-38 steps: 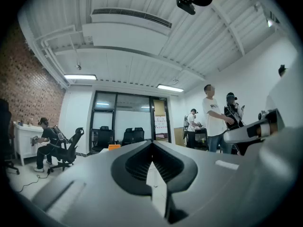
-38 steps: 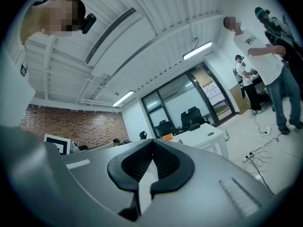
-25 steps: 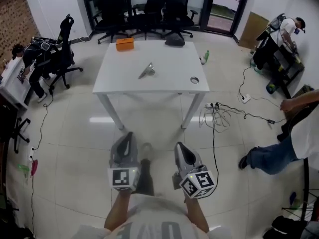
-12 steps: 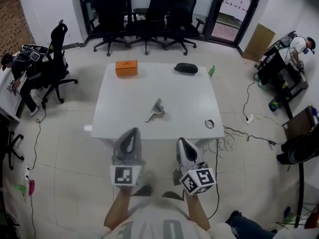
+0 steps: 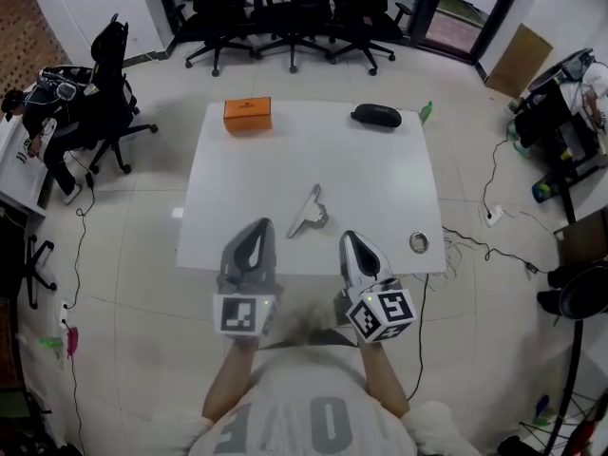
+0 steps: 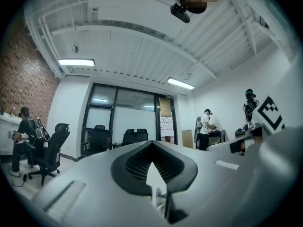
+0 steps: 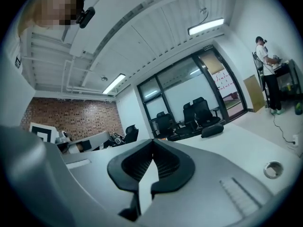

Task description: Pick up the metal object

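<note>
The metal object, a grey folded piece, lies near the middle of the white table. Both grippers hover side by side over the table's near edge, short of the metal object. My left gripper sits down-left of it and my right gripper down-right of it. In each gripper view the dark pads meet at the tips with nothing between them, so the left gripper and the right gripper are both shut and empty.
An orange box and a black case lie at the table's far side; a tape ring sits near its right front corner. Office chairs stand behind, a seated person at the left, cables on the right floor.
The person has walked up to the table: it has come much closer, and both grippers now reach its near edge instead of hanging over floor. Jaws stay together.
</note>
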Available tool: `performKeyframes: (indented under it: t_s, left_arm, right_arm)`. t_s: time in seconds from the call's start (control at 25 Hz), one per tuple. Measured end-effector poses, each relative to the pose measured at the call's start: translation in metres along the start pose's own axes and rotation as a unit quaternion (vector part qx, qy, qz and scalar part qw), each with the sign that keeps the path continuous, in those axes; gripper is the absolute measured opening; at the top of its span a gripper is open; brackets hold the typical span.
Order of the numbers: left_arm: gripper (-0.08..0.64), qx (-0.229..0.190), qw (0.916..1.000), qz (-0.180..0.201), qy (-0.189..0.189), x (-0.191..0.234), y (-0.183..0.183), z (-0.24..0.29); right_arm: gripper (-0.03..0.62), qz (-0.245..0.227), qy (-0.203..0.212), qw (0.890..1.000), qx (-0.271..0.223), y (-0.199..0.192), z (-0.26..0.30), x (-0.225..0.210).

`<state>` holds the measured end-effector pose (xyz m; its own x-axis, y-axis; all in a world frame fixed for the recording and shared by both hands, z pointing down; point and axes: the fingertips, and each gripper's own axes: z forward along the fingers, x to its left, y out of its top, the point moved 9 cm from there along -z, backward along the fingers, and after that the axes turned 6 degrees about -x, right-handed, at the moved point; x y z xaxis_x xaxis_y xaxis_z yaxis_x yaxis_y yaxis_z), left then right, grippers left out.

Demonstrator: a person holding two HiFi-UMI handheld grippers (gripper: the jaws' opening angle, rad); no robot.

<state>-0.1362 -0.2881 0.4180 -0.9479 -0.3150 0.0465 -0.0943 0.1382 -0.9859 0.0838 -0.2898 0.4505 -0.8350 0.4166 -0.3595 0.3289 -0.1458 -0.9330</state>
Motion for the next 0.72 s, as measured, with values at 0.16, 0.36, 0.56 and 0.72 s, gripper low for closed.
performKeyframes:
  t_s: [0.16,0.36,0.56,0.72]
  left_arm:
    - [0.0,0.009,1.0,0.004,0.003,0.007,-0.007,0.013]
    - [0.0,0.03,0.9994,0.01,0.015,0.012,-0.02,0.017]
    - [0.0,0.046,0.9985,0.016,0.026,0.018,-0.028,0.017]
    - [0.0,0.056,0.9978,0.016,0.031,0.021,-0.03,0.022]
  right_arm:
    - [0.055,0.014,-0.03,0.997,0.068,-0.04,0.053,-0.033]
    - [0.247,0.058,-0.088,0.981,0.165,-0.106,0.1,-0.068]
    - [0.233,0.073,-0.113,0.964,0.23,-0.144,0.111,-0.079]
    - [0.136,0.104,-0.09,0.958,0.252,-0.148,0.122,-0.076]
